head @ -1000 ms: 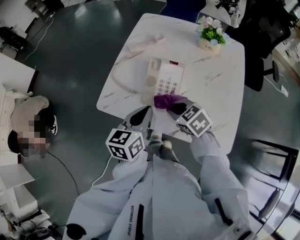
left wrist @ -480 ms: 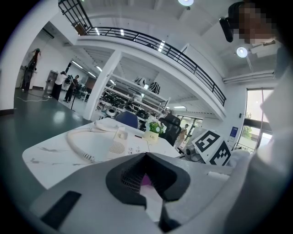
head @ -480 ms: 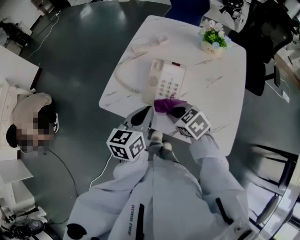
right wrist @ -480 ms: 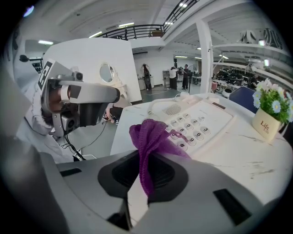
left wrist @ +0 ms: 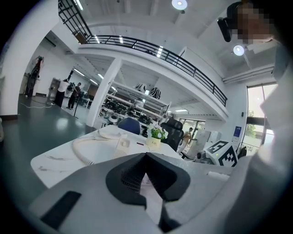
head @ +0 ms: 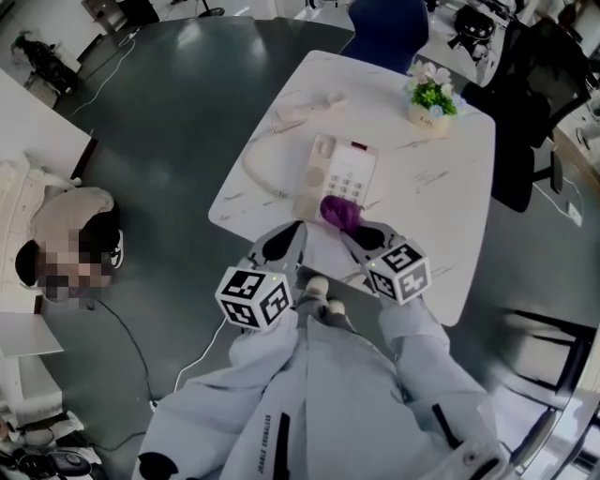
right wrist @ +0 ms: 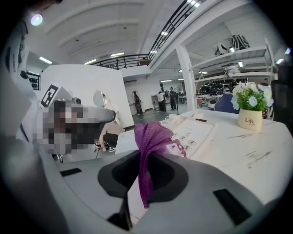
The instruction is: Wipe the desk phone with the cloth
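Landmark: white marble-patterned table point(head: 450, 187).
Floor: dark grey-green and glossy point(head: 169, 141) all around the table.
Seating: blue chair point(head: 384, 33) at the table's far side; black office chair point(head: 534, 84) to its right.
Other furniture: white desk point(head: 28, 122) well left of the table.
Beyond the table: white column point(left wrist: 106, 93); balcony with black railing point(left wrist: 151, 48).
Light: round ceiling lamps point(left wrist: 179, 4); bright window point(left wrist: 254, 114) right of the table.

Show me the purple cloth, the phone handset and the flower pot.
purple knitted cloth point(head: 339, 212), head view, bunched middle.
cream phone handset point(head: 307, 105), head view, mid-grip.
white flower pot point(head: 427, 113), head view, front wall.
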